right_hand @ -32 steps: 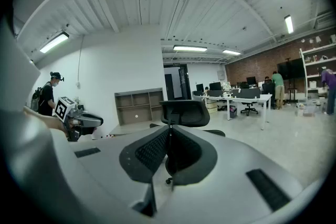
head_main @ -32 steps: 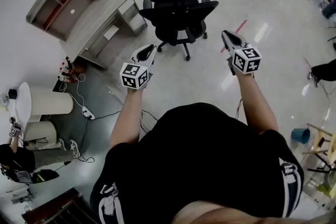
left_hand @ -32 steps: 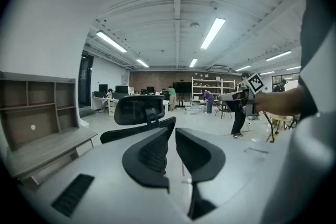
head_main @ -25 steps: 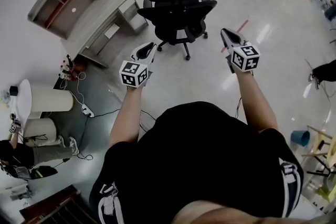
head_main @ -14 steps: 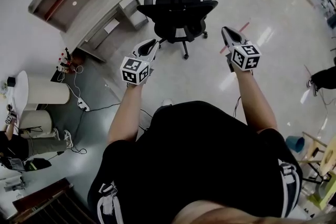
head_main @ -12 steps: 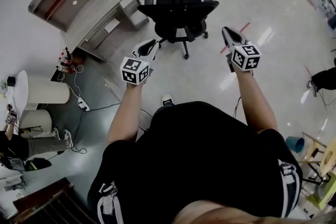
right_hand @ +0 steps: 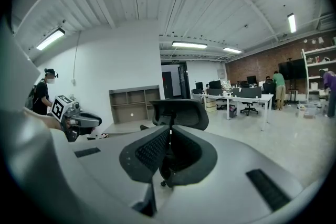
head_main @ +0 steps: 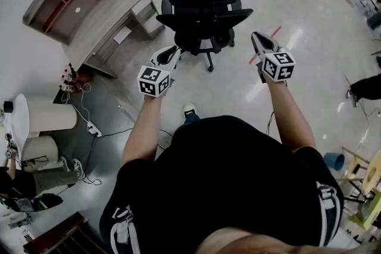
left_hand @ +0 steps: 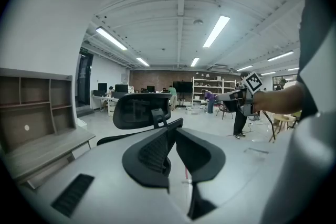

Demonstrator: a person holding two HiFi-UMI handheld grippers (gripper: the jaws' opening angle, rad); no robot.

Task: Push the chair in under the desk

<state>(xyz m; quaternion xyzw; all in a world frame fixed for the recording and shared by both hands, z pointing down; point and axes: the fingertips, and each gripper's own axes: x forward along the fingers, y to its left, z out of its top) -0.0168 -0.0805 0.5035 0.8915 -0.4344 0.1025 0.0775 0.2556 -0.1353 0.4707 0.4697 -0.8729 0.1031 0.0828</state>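
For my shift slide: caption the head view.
Left gripper and right gripper, both shut, held out toward the black office chair, not yet under the desk.

No text or number is legible; the left gripper (head_main: 174, 52) and right gripper (head_main: 256, 39) carry only square marker patterns.

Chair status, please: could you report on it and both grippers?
Shut, empty: left gripper, right gripper, short of the chair. Chair apart from desk, not under it. Nothing in between.

This is an open-plan office: long white surfaces (right_hand: 247, 96) carrying dark monitors (right_hand: 214, 84), a black mesh swivel chair (head_main: 202, 12) on the glossy grey floor (head_main: 238, 89), and ceiling strip lights (left_hand: 216, 31).
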